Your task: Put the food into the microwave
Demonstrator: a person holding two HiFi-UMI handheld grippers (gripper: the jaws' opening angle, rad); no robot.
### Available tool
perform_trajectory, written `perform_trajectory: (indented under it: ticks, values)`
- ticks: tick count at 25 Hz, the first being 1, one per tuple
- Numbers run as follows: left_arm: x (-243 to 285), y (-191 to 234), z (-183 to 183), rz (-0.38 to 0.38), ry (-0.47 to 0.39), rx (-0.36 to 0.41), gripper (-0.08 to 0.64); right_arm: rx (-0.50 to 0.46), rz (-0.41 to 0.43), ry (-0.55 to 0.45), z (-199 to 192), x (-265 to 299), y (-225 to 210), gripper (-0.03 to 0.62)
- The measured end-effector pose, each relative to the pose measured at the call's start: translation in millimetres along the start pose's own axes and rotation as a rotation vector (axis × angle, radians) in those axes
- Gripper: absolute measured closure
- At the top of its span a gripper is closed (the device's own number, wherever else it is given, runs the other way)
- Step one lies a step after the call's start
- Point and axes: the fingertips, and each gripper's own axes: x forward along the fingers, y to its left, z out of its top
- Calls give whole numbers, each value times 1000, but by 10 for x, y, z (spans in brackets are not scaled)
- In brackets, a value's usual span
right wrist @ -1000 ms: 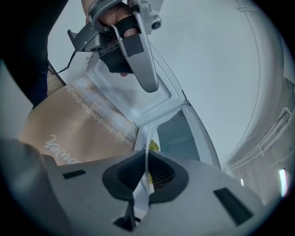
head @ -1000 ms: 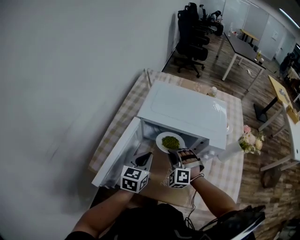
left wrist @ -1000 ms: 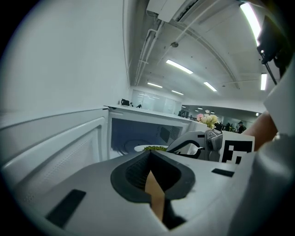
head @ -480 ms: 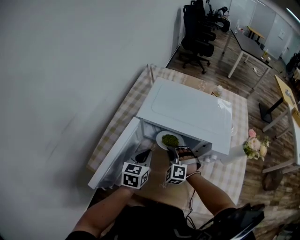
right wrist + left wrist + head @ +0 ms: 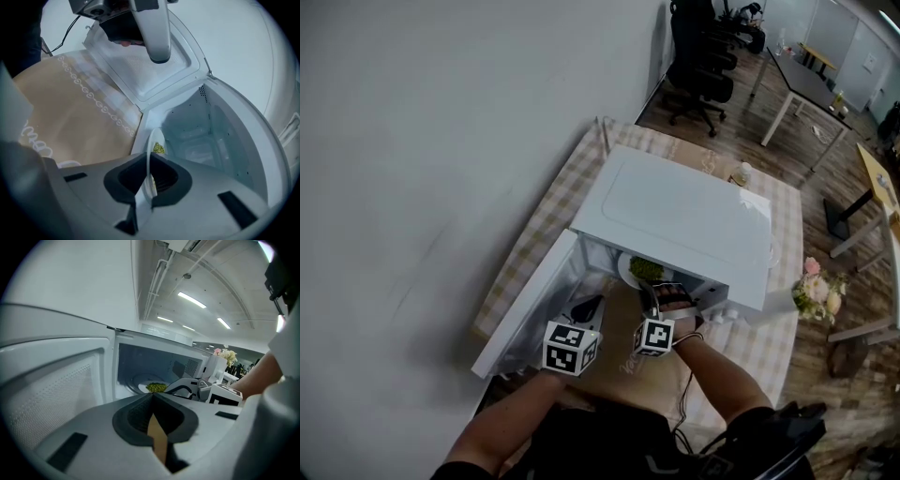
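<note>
**Right gripper [image 5: 653, 298] jaws clamp the plate [image 5: 628, 273]; left gripper [image 5: 589, 307] jaws meet on nothing**

The table [image 5: 551, 204] wears a checked cloth and stands against a white wall. On it sits the white microwave [image 5: 684, 220], with its door [image 5: 528, 305] swung wide to the person's left. A tan mat [image 5: 623, 366] lies before the opening, under both grippers.

The plate is level and partly inside the cavity; in the head view its far part is hidden under the microwave's top. The right gripper view shows the plate edge-on [image 5: 151, 180], its near rim pinched tight between the two pads. The green food [image 5: 645, 269] lies heaped in the middle of the plate, just within the mouth of the cavity.

The left gripper hangs beside the open door, left of the right one and apart from the plate. Its own view shows the pads [image 5: 140, 416] touching at the tips with nothing between them.
</note>
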Motion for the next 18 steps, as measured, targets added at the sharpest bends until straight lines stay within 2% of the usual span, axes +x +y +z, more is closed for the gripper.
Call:
perform_trajectory:
  ticks: [5,9,13,18]
  values:
    - [19,-7,-38,-4,12,7,551,-10,21,13,-7,94,50,556]
    - [-6,3,-27,4,3,-16,551,-13,39,25,-38,155,72,546]
    - [-43,11,20,5,-12,-24,551,10,89,54,-104,219,141,534]
    - [-61,39,10,8,-20,-36,551,21,83,48,-100,210,165,526]
